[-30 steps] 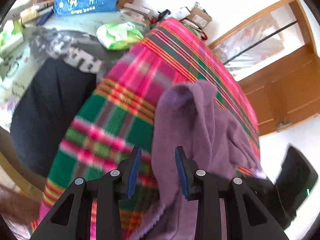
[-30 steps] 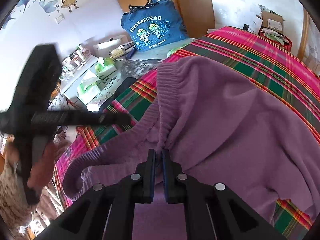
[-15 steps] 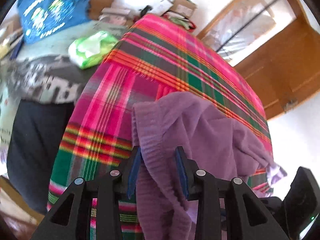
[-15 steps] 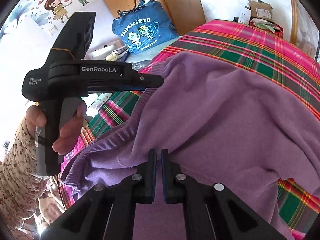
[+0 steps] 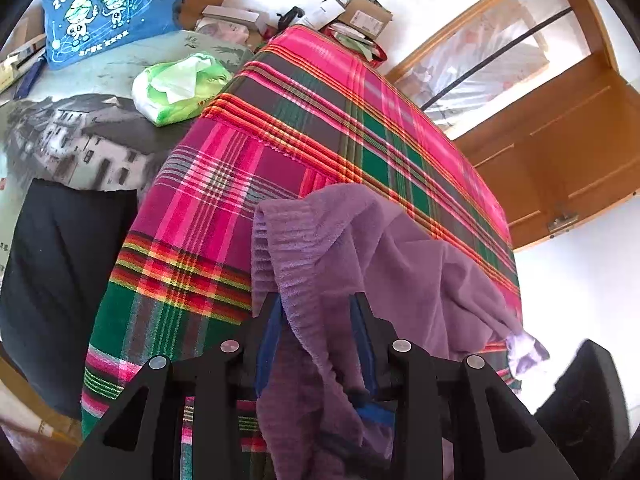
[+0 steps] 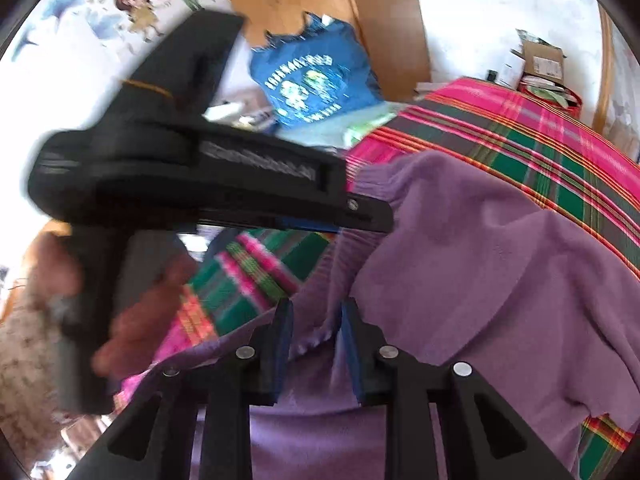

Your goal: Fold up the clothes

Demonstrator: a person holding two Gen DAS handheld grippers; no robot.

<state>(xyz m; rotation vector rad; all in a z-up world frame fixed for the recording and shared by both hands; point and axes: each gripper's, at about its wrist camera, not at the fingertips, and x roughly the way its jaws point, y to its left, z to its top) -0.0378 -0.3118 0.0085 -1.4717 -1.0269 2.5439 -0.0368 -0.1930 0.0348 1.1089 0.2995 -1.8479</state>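
My left tongs [image 5: 316, 336] stood half spread with the ribbed edge of the purple sweater [image 5: 384, 264] bunched between the pads, holding that edge up for the fold, though I could not tell whether they truly pinched it. My right tongs [image 6: 315, 338] had just been opening, the hem loose between them, to let it settle on the plaid cloth [image 6: 532, 148] ahead. Beyond my left tongs stood a blue bag [image 5: 108, 4], contents hidden.

Blue tote bag [image 5: 100, 8] reads "2025年ACC安全日"; nothing else legible.
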